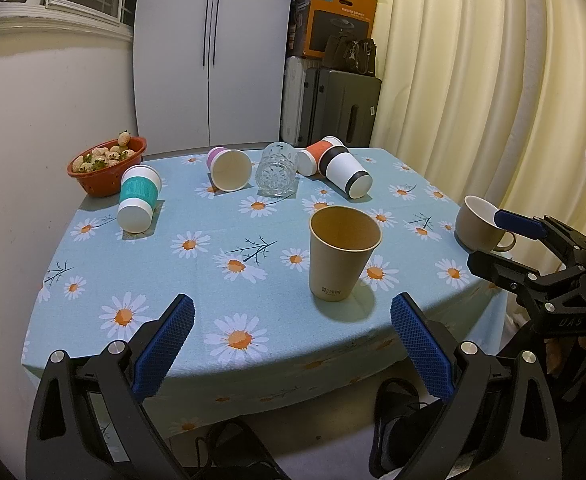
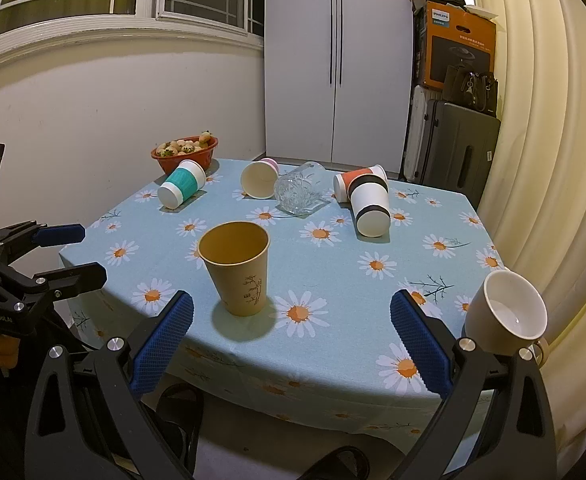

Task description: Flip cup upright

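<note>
A brown paper cup (image 1: 343, 252) (image 2: 237, 266) stands upright near the table's front edge. Behind it several cups lie on their sides: a teal-banded cup (image 1: 137, 198) (image 2: 181, 186), a pink cup (image 1: 229, 168) (image 2: 259, 178), a clear glass (image 1: 277, 174) (image 2: 299, 192), an orange cup (image 1: 317, 156) (image 2: 353, 180) and a black-banded white cup (image 1: 345, 172) (image 2: 371, 208). A beige mug (image 1: 479, 224) (image 2: 507, 312) stands at the right edge. My left gripper (image 1: 293, 344) (image 2: 65, 252) is open and empty in front of the table. My right gripper (image 2: 293, 340) (image 1: 501, 240) is open and empty, close to the mug.
A red bowl of strawberries (image 1: 107, 166) (image 2: 185, 152) stands at the table's far left corner. The table has a blue daisy cloth (image 1: 213, 280) (image 2: 353, 280). A white cabinet (image 1: 213, 52), suitcases (image 1: 333, 108) and a curtain (image 1: 473, 80) stand behind.
</note>
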Demonstrator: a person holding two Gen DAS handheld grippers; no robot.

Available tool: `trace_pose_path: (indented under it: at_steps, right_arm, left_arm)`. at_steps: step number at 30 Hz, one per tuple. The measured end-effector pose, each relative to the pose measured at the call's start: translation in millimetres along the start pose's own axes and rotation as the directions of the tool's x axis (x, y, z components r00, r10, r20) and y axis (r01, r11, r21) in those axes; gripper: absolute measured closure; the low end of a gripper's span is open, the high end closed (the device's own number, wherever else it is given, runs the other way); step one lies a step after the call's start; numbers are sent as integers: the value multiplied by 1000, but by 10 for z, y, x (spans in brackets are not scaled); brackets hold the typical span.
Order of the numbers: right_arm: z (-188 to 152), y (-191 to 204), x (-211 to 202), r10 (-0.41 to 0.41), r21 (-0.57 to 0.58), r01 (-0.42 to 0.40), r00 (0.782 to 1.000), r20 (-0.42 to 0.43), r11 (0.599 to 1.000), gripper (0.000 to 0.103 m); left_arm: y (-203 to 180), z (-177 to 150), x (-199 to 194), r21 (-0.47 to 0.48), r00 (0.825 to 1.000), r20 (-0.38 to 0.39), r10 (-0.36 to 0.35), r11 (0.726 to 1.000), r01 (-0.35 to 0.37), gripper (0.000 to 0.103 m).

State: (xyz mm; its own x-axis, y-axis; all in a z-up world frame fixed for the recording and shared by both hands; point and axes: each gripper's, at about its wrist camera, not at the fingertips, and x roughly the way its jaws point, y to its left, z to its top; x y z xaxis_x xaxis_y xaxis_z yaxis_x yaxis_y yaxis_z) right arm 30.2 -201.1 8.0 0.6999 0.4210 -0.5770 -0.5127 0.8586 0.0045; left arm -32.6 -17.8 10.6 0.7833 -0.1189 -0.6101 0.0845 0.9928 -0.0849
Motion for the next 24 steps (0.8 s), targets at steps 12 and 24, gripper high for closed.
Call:
trace_pose_path:
  at_steps: [12, 24]
  right_arm:
    - [1, -3, -3, 1, -3, -1, 1000, 1, 1000, 5]
    - [-1, -7, -8, -1, -6, 1, 1000, 2, 1000, 5]
  left_arm:
    - [12, 2, -15, -6, 1000, 8, -7, 1000, 7, 7]
    - [12, 12, -24, -5, 1000, 7, -4, 1000, 4, 7]
